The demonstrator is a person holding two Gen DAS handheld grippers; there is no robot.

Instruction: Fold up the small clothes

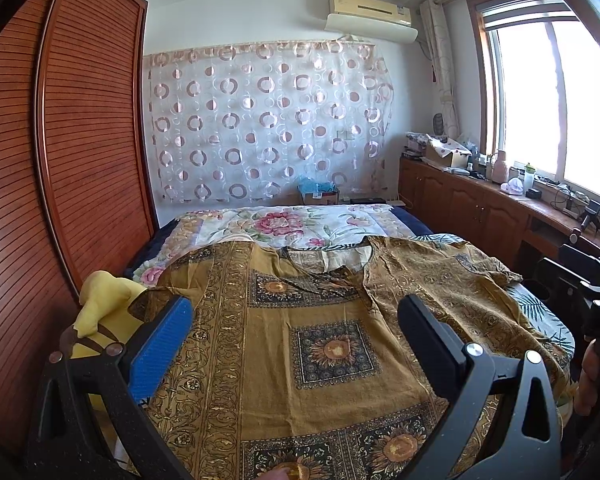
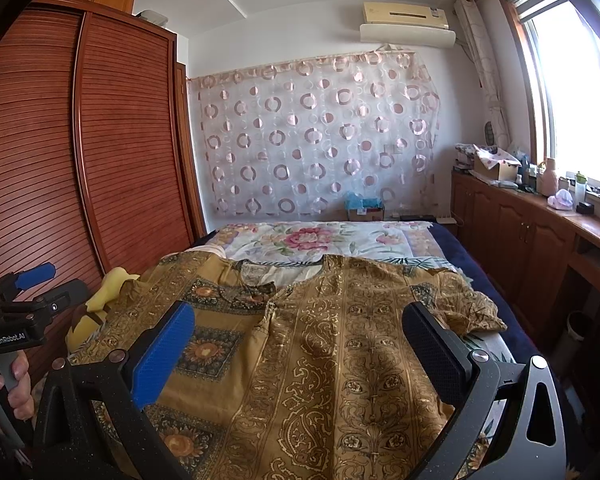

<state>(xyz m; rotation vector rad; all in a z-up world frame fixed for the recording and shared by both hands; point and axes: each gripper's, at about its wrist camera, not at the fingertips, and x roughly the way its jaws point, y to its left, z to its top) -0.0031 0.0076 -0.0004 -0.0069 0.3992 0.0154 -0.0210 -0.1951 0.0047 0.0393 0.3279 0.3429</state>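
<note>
On one bed, one garment, two spread grippers

Daylight floods in from the window to the right of each tool, blown out to white glare. Both views are sharp and evenly bright, with strong fisheye bending and dark vignetted corners; shadows are soft.
</note>
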